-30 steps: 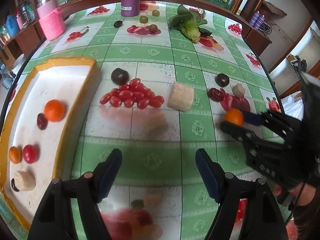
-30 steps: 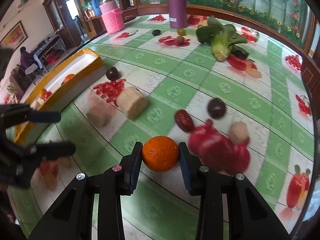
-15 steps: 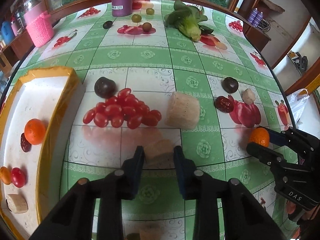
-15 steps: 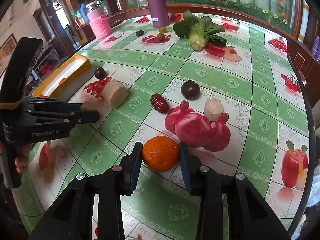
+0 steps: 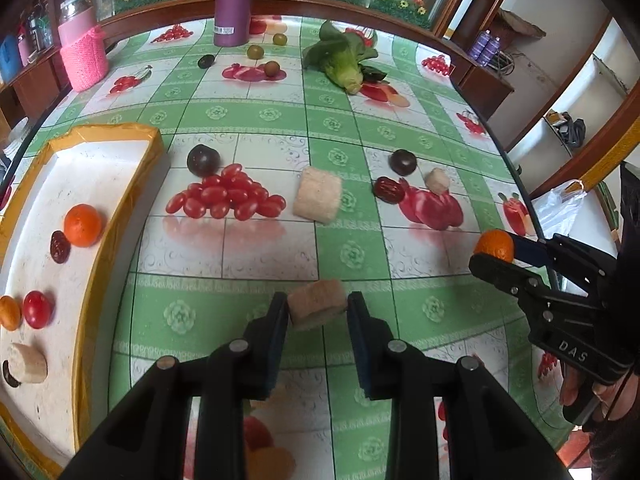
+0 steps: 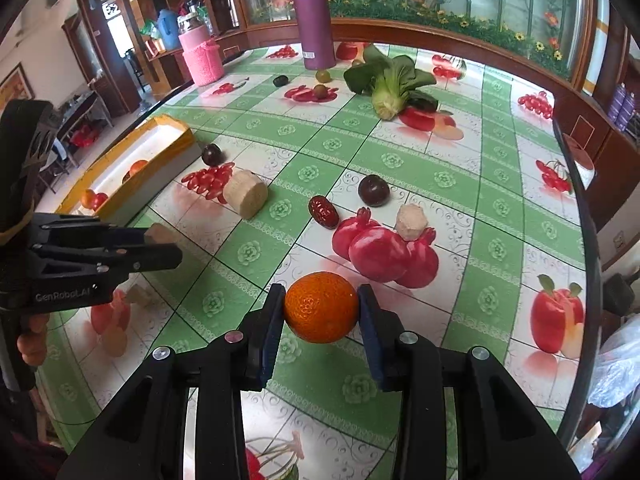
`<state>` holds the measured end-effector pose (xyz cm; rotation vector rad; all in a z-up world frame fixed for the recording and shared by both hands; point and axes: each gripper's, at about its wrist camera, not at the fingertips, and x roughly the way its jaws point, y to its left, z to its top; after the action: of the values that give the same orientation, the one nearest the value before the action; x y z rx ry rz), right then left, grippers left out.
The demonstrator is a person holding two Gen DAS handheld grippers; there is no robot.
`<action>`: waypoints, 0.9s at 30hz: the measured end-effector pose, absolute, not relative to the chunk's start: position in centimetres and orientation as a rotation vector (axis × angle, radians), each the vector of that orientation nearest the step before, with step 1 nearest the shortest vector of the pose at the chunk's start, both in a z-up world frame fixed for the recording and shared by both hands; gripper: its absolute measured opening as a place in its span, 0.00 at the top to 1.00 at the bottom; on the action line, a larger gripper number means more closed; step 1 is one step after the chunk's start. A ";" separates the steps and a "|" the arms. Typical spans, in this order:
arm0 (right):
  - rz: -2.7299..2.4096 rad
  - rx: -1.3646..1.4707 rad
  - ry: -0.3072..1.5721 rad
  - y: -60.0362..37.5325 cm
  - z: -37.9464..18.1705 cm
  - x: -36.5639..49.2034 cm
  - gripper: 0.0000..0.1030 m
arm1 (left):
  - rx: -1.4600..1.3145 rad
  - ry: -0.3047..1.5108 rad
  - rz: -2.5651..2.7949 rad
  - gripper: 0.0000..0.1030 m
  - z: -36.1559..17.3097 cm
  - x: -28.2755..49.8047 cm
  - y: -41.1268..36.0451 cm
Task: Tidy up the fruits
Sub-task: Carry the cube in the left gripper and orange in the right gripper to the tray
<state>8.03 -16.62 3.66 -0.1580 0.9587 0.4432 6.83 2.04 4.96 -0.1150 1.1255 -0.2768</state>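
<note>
My left gripper [image 5: 318,308] is shut on a beige cylinder chunk [image 5: 316,303] and holds it just above the green checked tablecloth. To its right, my right gripper [image 5: 494,251] is shut on an orange [image 6: 321,307], also lifted off the cloth. The yellow-rimmed white tray [image 5: 120,216] lies at the left with an orange [image 5: 82,225], a date, a cherry tomato and a beige slice in it. Loose on the cloth are a bigger beige cylinder [image 5: 317,200], two dark plums [image 5: 203,159], a red date [image 5: 387,190] and a small beige piece [image 5: 437,181].
At the back stand a purple flask [image 5: 234,0] and a pink-sleeved jar [image 5: 82,54], with a bok choy [image 5: 344,62] and a few small round fruits nearby. The cloth carries printed fruit pictures. The table edge curves down the right side.
My left gripper moved forward, shut on the beige chunk and raised it off the cloth. The right gripper kept its grip on the orange and lifted it slightly.
</note>
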 end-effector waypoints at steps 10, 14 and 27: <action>0.420 -0.176 0.940 -15.6 4.9 5.1 0.65 | -0.117 1.070 -0.263 0.68 7.1 3.3 3.9; 0.434 -0.169 0.944 -14.3 4.8 4.6 0.65 | -0.124 1.048 -0.238 0.68 7.6 2.2 5.3; 0.555 -0.211 0.948 -5.8 4.9 4.2 0.65 | -0.191 1.011 -0.138 0.68 8.1 0.1 12.5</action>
<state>4.20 -5.78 4.87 -0.2108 0.9482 0.5545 0.08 12.53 8.11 -0.1905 1.0109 -0.1376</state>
